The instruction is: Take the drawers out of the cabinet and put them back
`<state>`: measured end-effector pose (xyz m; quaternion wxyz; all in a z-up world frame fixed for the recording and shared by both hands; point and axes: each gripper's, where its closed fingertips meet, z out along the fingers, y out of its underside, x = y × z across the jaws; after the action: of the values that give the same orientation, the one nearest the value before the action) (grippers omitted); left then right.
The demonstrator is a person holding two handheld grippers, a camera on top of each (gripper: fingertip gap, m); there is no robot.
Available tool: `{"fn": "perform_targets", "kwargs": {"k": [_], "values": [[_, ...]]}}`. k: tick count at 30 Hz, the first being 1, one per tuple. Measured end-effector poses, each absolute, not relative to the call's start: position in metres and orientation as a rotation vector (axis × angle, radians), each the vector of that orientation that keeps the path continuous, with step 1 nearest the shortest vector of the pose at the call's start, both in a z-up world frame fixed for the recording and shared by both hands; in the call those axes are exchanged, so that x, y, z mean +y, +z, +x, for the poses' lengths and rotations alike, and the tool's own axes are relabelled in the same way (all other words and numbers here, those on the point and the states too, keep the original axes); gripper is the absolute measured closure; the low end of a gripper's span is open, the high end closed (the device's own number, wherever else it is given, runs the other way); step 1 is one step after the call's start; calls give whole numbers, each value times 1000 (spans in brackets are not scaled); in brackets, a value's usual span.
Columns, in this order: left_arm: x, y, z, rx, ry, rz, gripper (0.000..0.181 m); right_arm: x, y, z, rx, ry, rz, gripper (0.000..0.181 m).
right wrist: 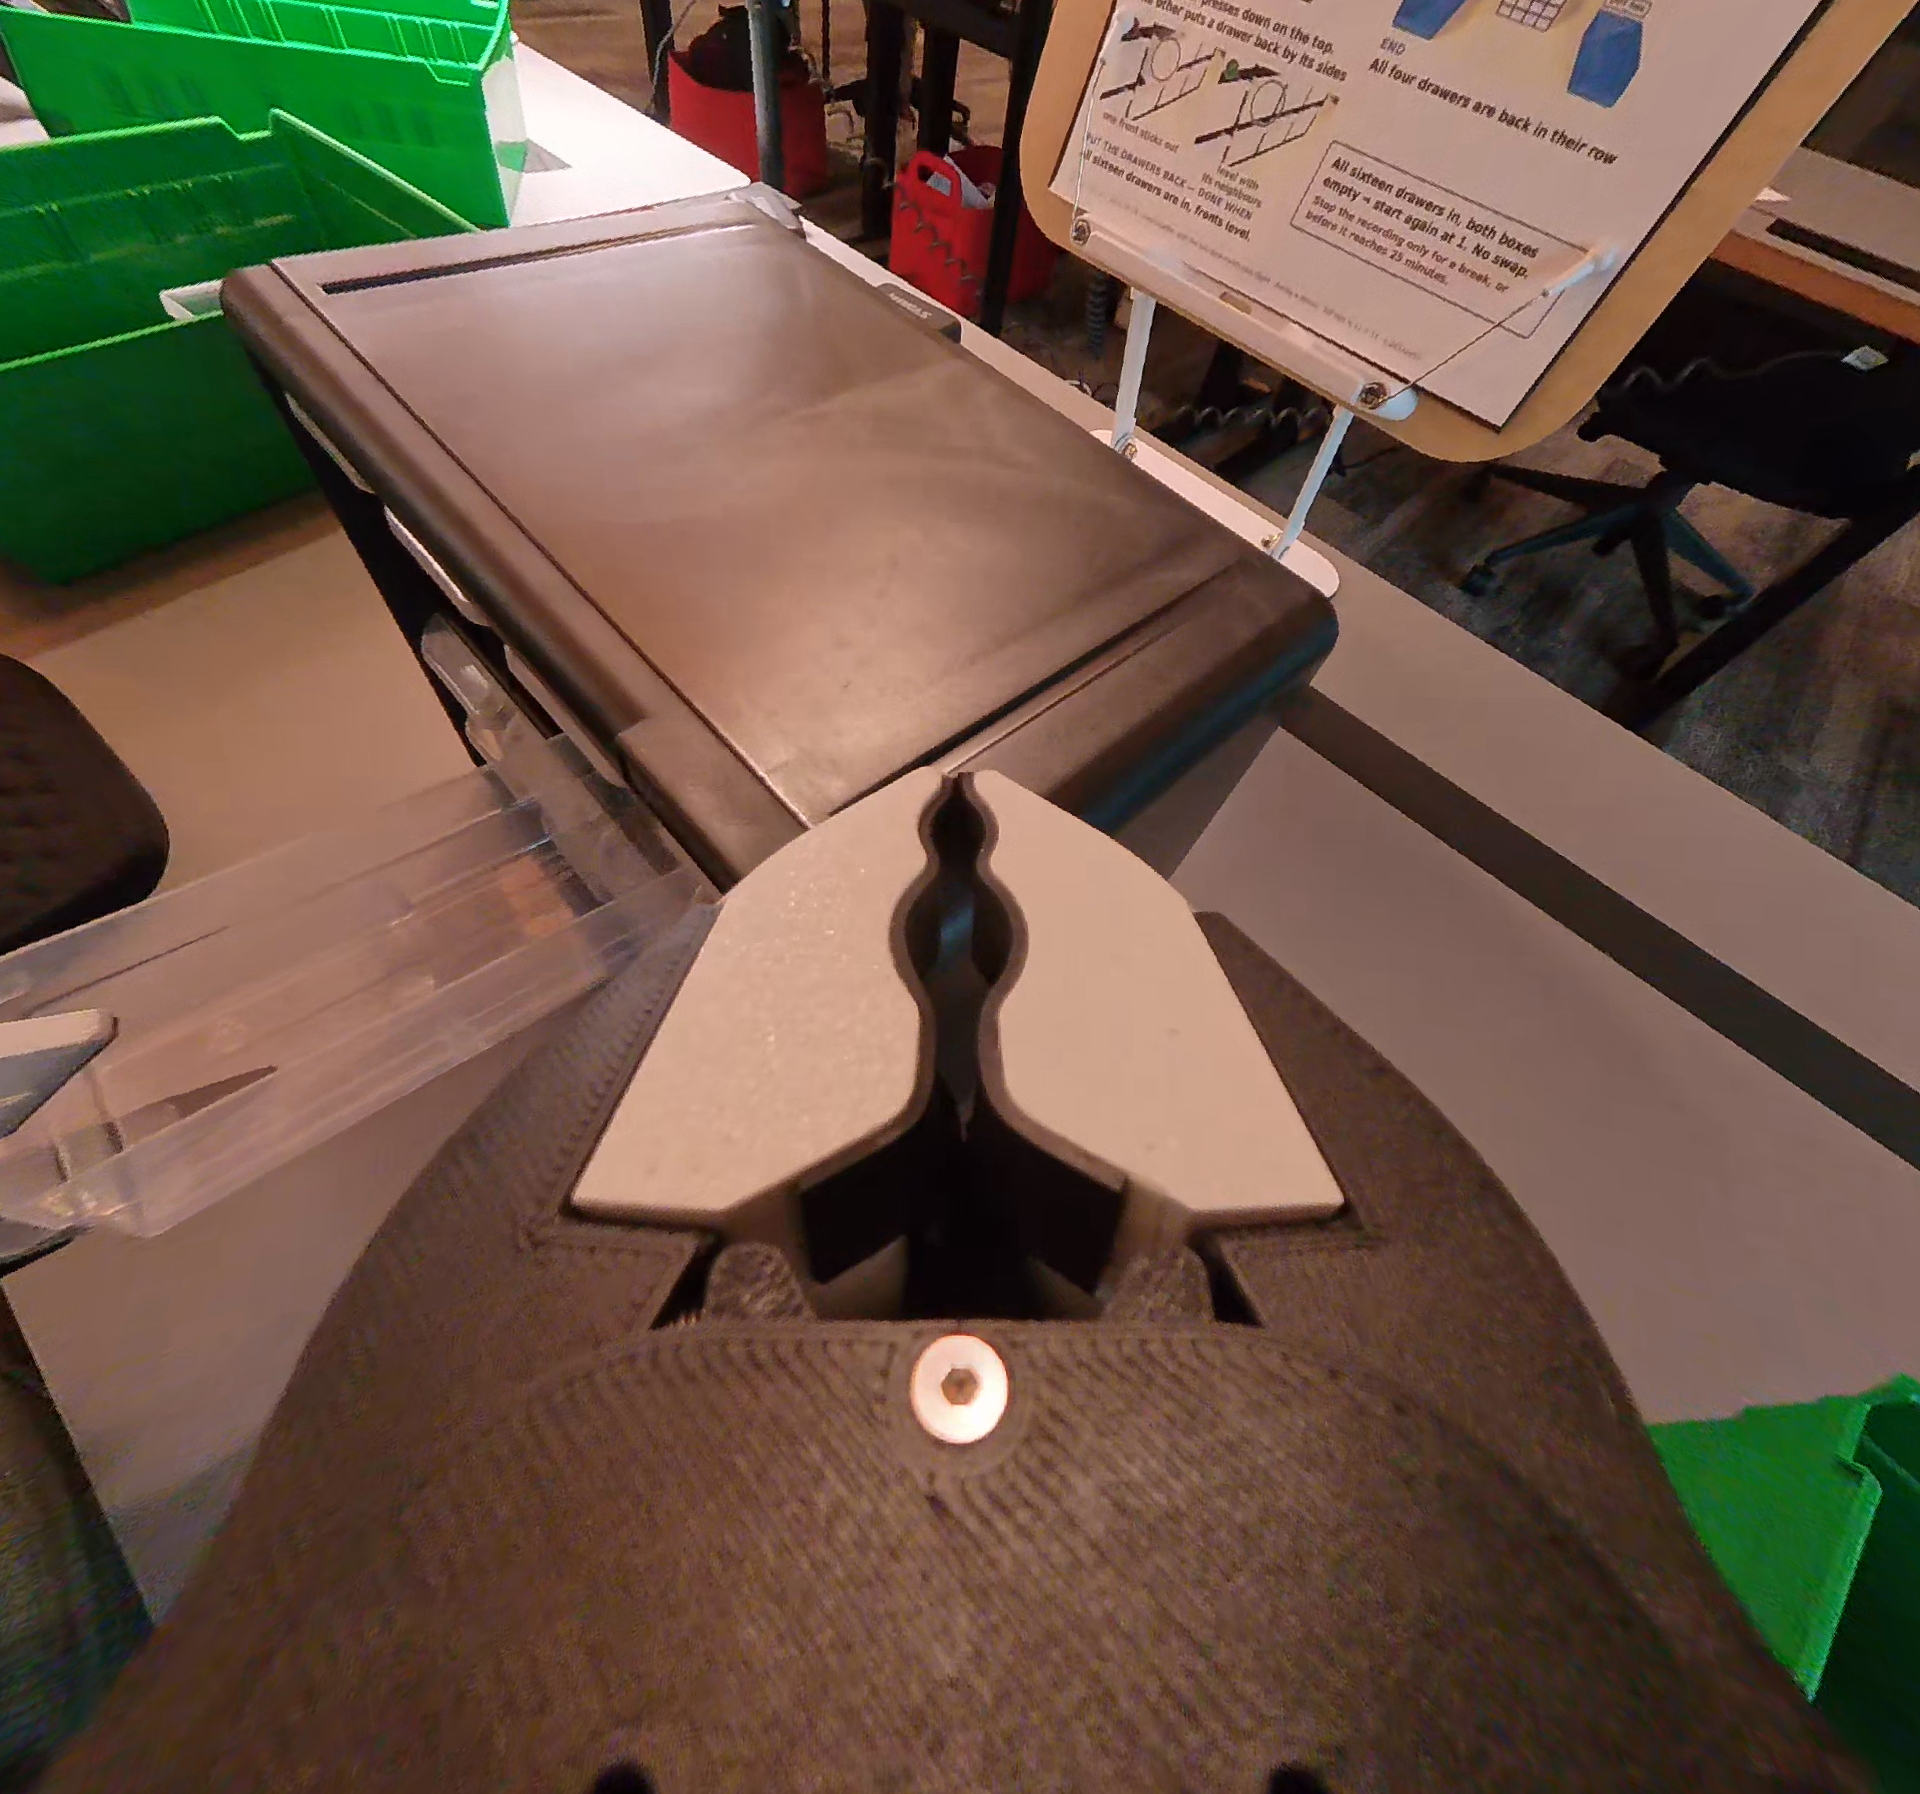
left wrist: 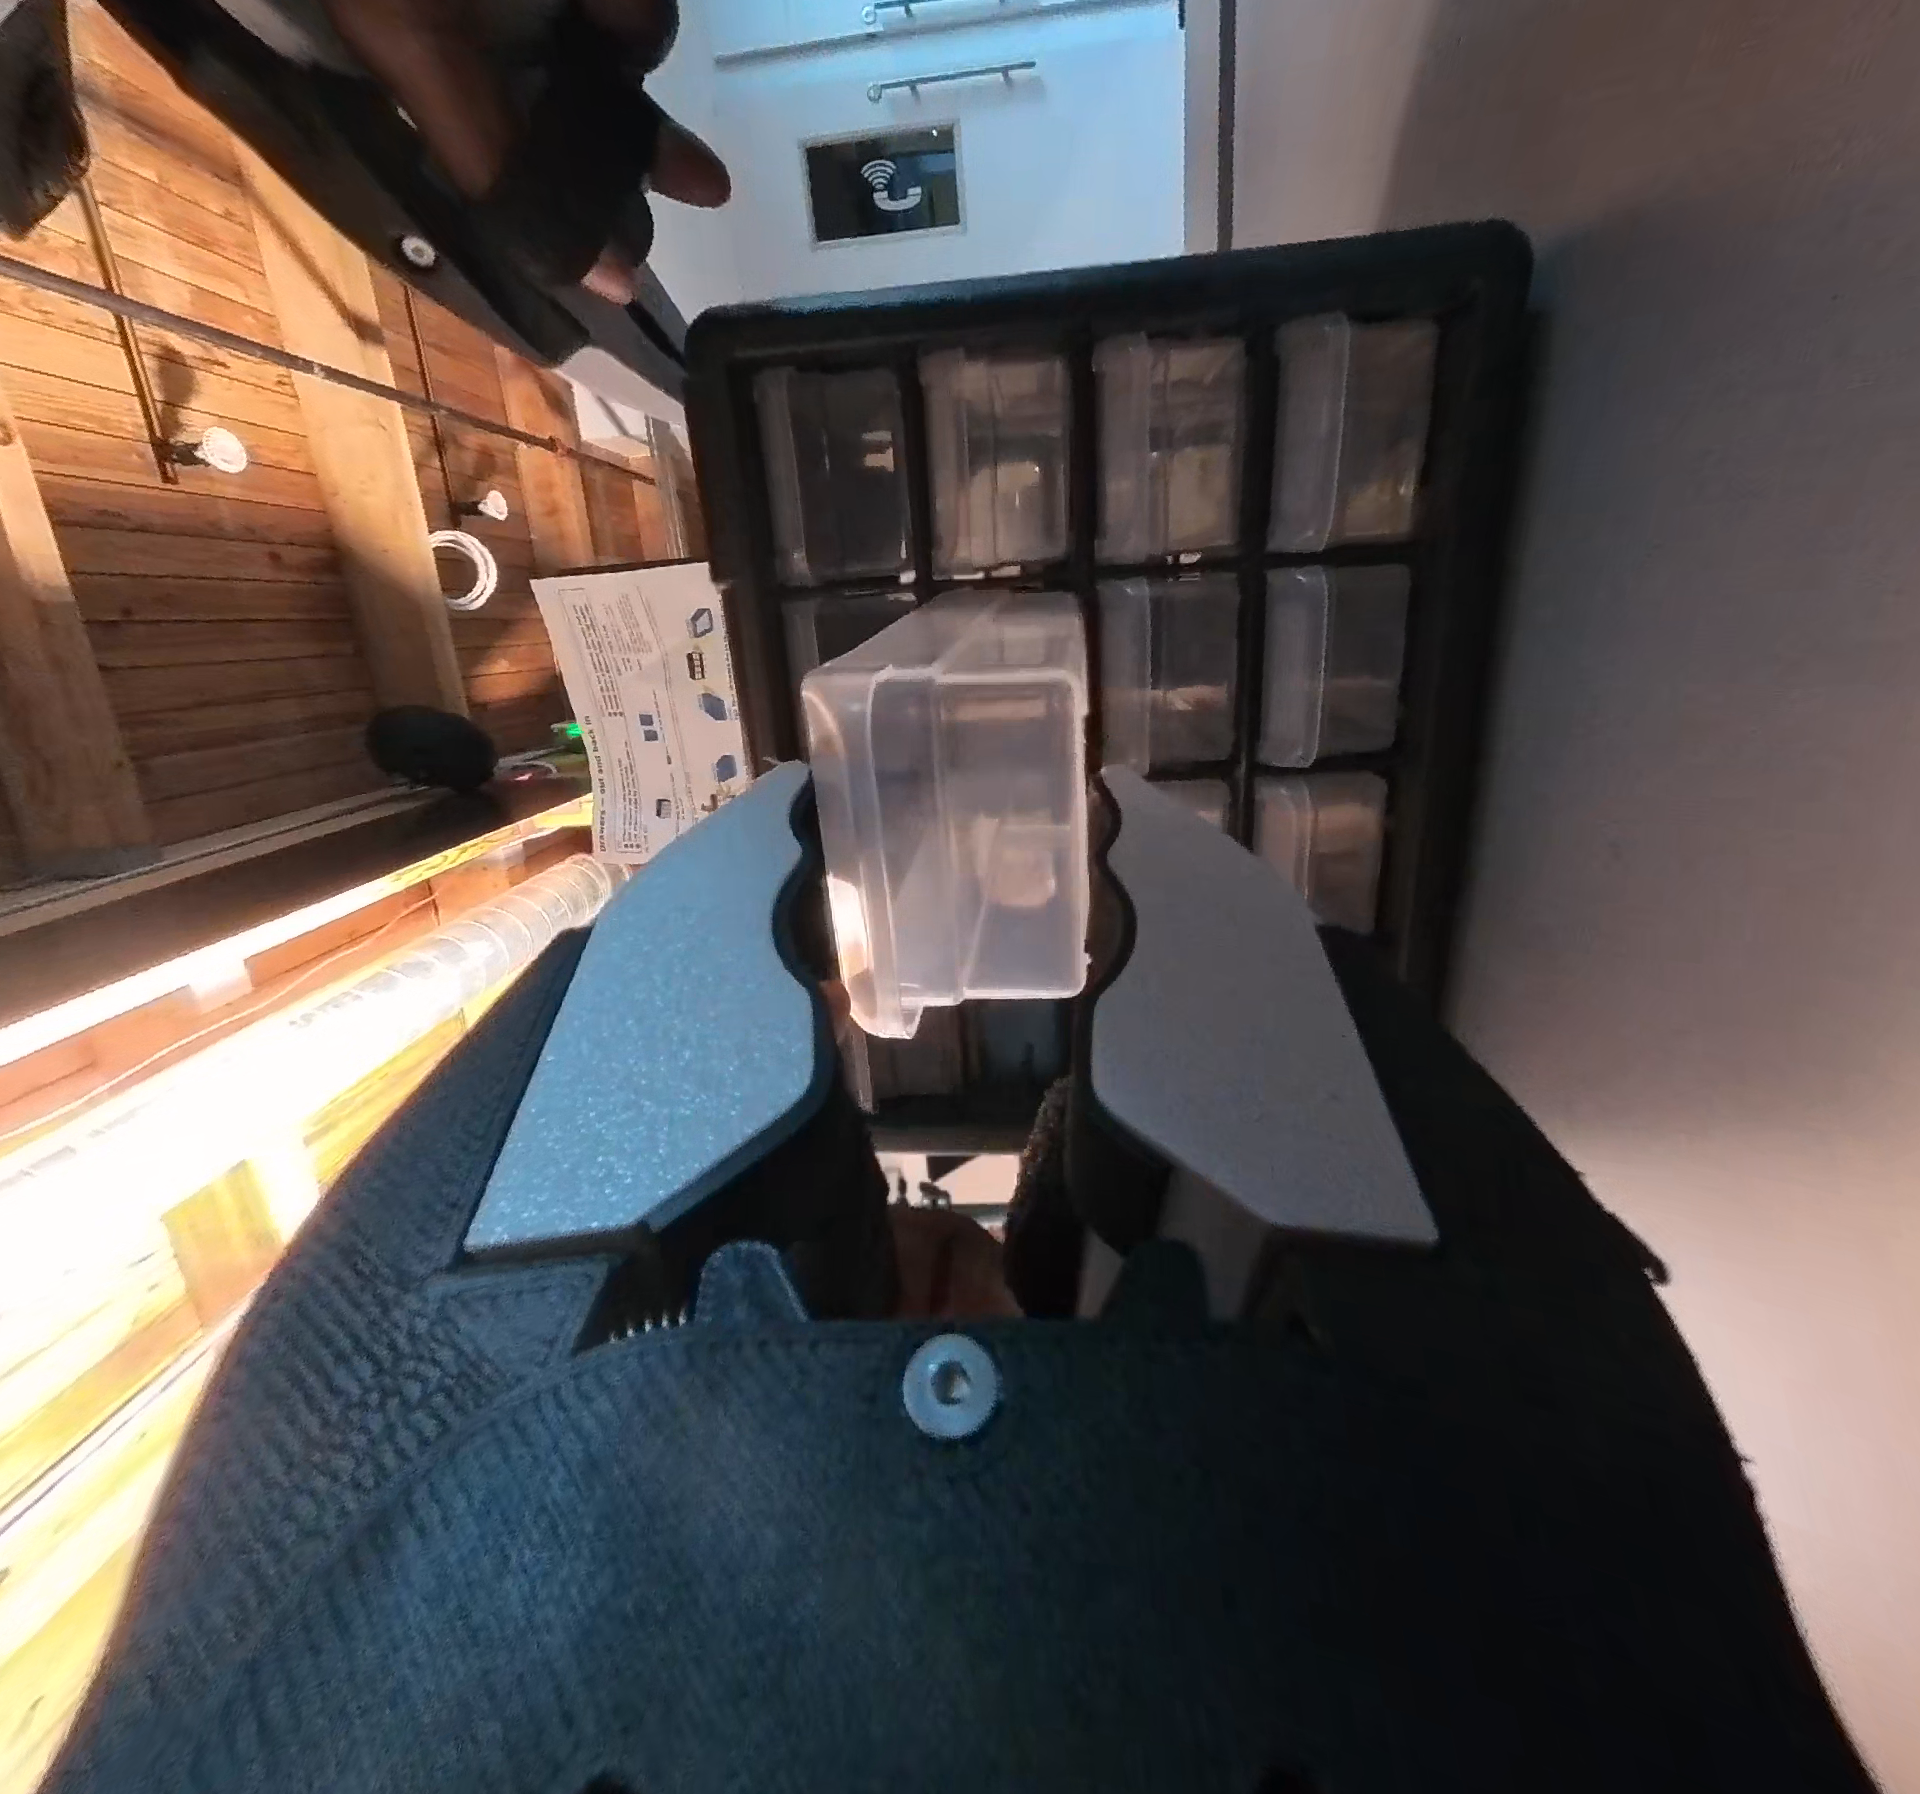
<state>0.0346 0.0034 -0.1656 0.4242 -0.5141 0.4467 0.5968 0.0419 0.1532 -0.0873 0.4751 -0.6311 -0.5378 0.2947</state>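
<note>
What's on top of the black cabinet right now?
The shut right gripper sits at the near edge of the cabinet top; actual contact is hidden. The rest of the top looks bare. Its front is mostly hidden here.

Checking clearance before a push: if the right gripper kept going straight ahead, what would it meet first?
Probably the black cabinet: the shut right gripper points at its near top corner, though depth there is unclear.

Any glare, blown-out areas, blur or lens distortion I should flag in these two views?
Left wrist view: rolled sideways, bright strip at the left edge blown out, clear drawer in the left hand-held gripper sharp, cabinet dim. Right wrist view: evenly lit, soft sheen on the cabinet top, fisheye bending the table edge, right hand-held gripper sharp.
</note>
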Motion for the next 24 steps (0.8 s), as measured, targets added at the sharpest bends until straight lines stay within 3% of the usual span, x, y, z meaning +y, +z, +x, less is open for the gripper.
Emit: {"fn": "perform_targets", "kwargs": {"k": [22,24], "values": [[81,-169,-5,1076,1513,-1346,134,154,-87,42,-1303,696,-1520,181],[76,-171,-1,1054,1446,-1367,128,153,-87,42,-1304,695,-1518,179]]}}
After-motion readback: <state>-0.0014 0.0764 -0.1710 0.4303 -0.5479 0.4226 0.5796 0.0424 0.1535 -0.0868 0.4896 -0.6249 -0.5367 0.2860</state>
